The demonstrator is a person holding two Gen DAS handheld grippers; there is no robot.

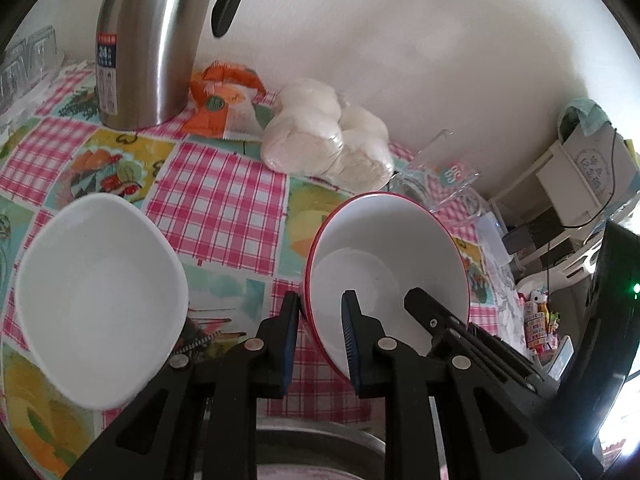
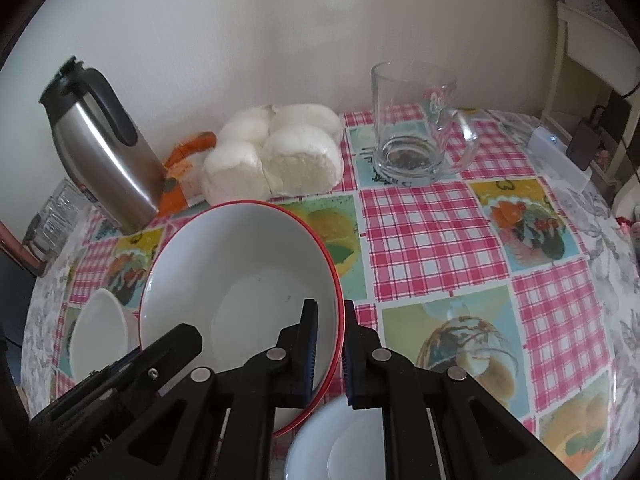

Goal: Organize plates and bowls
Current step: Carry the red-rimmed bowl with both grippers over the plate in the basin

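You had both tongs clamped on the red-rimmed bowl [image 1: 384, 264]: the left gripper [image 1: 320, 320] pinched its left rim and the right gripper [image 2: 330, 332] its right rim. The bowl hung tilted above the checked tablecloth [image 2: 432, 232], with a white bowl [image 1: 100, 272] to its left.

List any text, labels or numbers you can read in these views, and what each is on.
"24": on the dark label of the steel flask; the smaller print beneath is too blurred to read.
Print on the glass mug: too blurred to read.
Round stamp on the box: unreadable.
Logo on the orange packet: unreadable.
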